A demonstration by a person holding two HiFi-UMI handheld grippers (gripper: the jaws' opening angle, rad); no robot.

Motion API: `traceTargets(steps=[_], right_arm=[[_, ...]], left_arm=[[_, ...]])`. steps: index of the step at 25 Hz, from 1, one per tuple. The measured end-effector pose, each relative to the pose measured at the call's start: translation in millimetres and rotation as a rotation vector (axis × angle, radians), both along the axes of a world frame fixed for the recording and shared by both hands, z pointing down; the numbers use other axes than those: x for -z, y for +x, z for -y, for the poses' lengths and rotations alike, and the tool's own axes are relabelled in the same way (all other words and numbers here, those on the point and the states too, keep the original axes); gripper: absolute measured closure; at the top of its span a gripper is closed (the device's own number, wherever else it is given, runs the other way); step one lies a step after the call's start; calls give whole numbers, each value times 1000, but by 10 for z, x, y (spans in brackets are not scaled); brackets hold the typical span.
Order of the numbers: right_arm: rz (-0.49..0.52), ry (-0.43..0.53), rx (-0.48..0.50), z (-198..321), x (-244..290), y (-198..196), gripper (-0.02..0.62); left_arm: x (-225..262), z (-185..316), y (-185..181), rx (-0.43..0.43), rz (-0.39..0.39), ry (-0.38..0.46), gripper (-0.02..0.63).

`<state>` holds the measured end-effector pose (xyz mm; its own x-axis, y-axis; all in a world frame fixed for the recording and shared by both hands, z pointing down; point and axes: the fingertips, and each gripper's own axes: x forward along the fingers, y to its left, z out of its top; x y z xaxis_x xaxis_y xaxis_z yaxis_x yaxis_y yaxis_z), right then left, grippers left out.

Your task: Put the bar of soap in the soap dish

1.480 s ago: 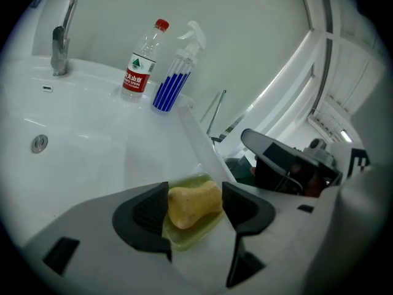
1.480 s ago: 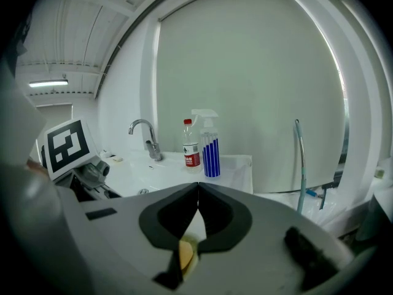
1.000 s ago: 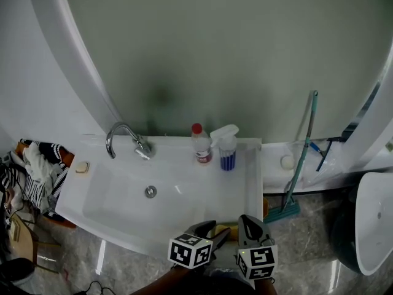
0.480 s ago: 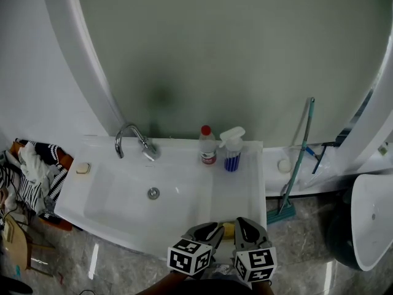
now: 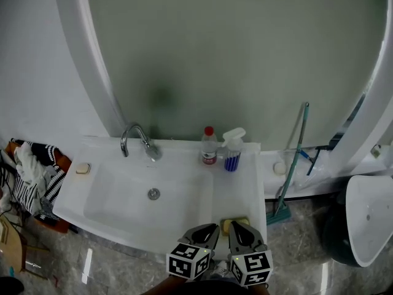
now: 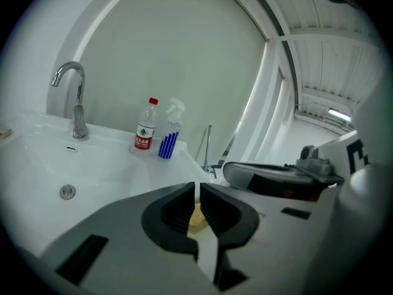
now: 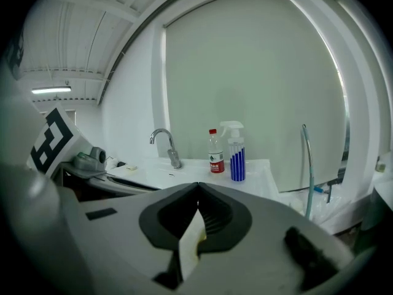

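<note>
A yellow bar of soap lies in what looks like a low dish on the front right rim of the white sink. Both grippers are just in front of it at the bottom of the head view. My left gripper has just been closing its jaws; they stand almost together with nothing between them. Through that slit in the left gripper view a bit of soap shows. My right gripper is shut and empty, and in its own view a yellow sliver of soap shows below the tips.
At the back of the sink stand a chrome faucet, a red-capped bottle and a blue spray bottle. A teal-handled mop leans to the right. Clothes hang at the left; a white fixture is at the right.
The left jaws, open about the soap a second ago, have closed. Both grippers have drawn back from the soap toward the near edge, leaving it uncovered on the rim.
</note>
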<state>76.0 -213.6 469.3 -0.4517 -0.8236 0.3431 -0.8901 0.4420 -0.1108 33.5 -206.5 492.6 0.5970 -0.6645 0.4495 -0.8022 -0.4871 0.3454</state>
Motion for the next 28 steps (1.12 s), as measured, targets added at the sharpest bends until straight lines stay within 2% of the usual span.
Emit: traceTargets(steps=[5,13,23,28], right_arm=[[3,9,-2,-149,79,-41,583],[11,17,-29,-468,159,-40,583],[5,19,-31,-891,196,-76,584],[16,12,-41,-1064,194,-103,584]], left_arm=[[170,-133,26,-14,-34,36,583],[300,-433,101,-21,-22,88,595],[372,-814,81,-25,36,157,597],[369,-988,28,-17,52,166,597]])
